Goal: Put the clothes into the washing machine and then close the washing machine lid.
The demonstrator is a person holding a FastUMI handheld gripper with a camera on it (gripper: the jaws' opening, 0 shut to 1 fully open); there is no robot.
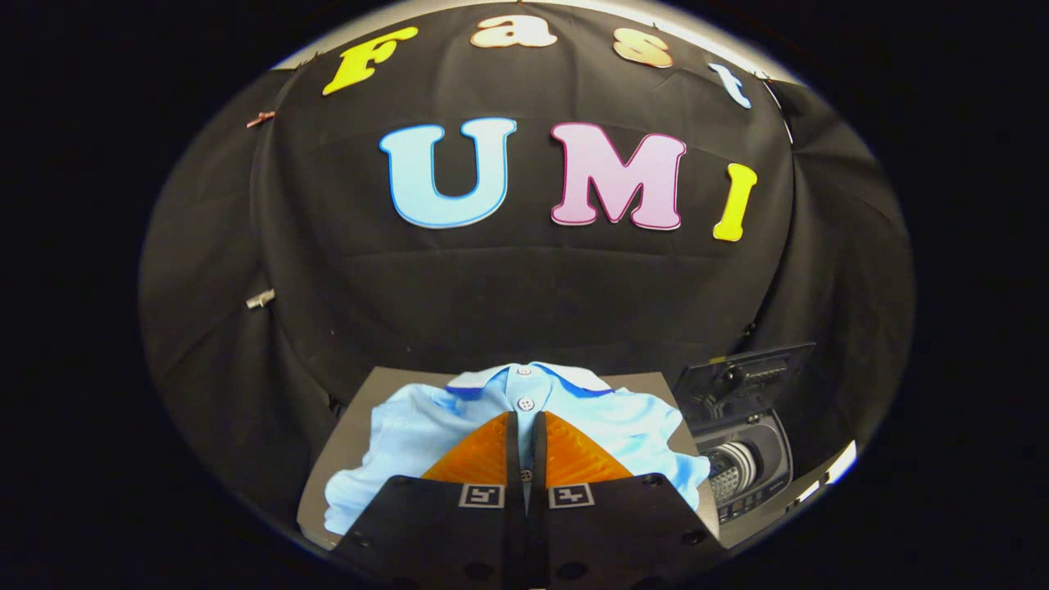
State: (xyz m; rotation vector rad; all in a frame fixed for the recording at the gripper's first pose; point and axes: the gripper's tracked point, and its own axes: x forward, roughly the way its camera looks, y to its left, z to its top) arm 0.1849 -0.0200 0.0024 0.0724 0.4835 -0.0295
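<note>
Fingers [525,426] nearly pressed together pinch the buttoned front of a light blue shirt [410,434], which lies spread on the grey tabletop [361,410]. Right of it sits a small washing machine [750,467], lid [746,373] raised.

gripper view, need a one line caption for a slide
Hand-held gripper pinched on the button strip of a light blue shirt on a grey table, with the open-lidded washing machine to its right.

Black cloth wall [508,295], grey table [361,410]
</note>
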